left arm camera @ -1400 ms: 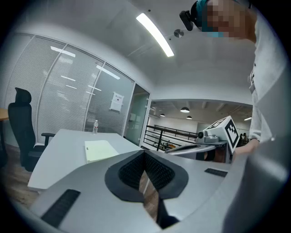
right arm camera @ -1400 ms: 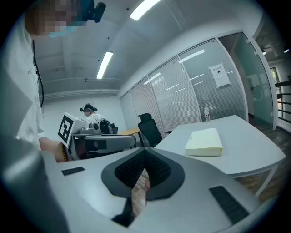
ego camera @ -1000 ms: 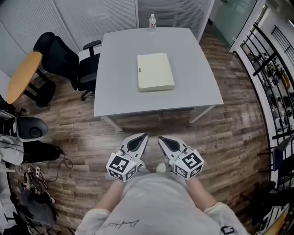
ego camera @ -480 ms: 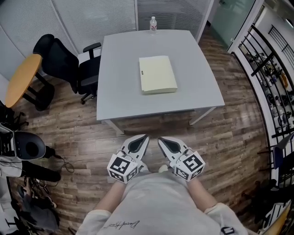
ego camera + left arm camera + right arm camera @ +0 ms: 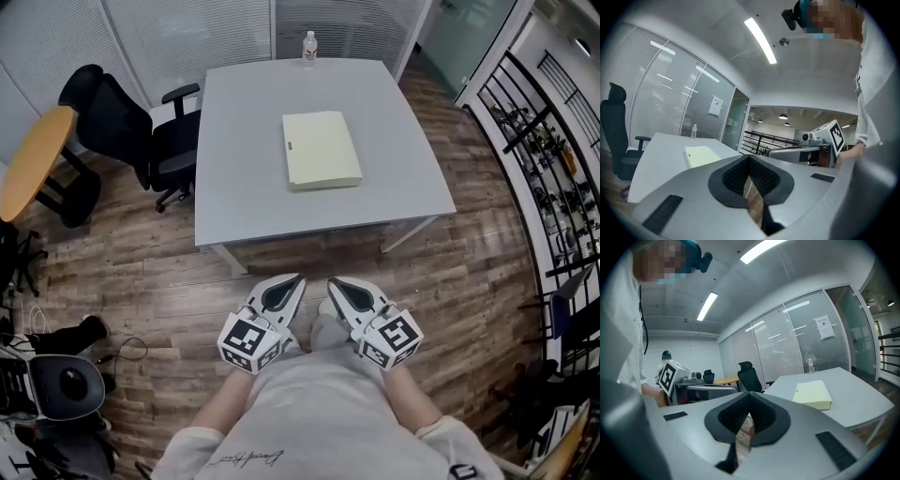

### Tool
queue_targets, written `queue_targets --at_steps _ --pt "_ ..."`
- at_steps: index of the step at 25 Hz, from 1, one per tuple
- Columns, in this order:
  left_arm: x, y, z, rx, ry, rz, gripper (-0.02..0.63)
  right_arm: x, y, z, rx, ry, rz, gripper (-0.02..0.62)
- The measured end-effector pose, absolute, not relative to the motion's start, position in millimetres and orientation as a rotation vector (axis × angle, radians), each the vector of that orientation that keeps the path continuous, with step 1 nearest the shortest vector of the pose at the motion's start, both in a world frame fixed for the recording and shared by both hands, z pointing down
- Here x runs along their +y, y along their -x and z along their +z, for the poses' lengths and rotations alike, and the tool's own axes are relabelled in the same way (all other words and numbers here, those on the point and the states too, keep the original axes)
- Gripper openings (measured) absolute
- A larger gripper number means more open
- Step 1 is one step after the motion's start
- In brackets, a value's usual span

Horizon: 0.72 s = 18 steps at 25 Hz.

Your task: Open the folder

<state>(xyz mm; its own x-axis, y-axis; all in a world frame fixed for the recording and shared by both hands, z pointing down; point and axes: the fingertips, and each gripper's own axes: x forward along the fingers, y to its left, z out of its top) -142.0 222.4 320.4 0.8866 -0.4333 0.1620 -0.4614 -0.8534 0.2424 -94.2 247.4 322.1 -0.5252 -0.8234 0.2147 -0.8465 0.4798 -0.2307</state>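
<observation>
In an office with a wood floor stands a grey table [image 5: 234, 187]. The pale yellow folder [image 5: 322, 150] lies closed near the table's middle, and a bottle [image 5: 309, 45] stands at the far edge. The left gripper [image 5: 289, 281] and the right gripper [image 5: 337, 283] hang over the floor, well short of the table, each with its jaws closed on nothing. Arriving shut, they would likely shove the folder across the smooth top rather than catch its cover. A deep bite could pinch the whole folder.

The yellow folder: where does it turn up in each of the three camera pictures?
Head view: folder at upper centre, flat on the grey table.
Left gripper view: folder left of centre.
Right gripper view: folder right of centre.
Shared landmark: the water bottle at the table's far edge.
</observation>
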Motion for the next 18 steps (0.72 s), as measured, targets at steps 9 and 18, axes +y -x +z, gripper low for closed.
queue_targets --at_steps 9,18 --pt "198.9 130.8 327.5 -0.674 -2.776 0.159 0.009 224.0 87.1 339.2 -2.647 -1.466 0.529 0.018" --pt "142.6 106.0 336.6 -0.706 -2.745 0.181 0.009 162.3 57.9 341.4 -2.665 -1.428 0.502 0.018"
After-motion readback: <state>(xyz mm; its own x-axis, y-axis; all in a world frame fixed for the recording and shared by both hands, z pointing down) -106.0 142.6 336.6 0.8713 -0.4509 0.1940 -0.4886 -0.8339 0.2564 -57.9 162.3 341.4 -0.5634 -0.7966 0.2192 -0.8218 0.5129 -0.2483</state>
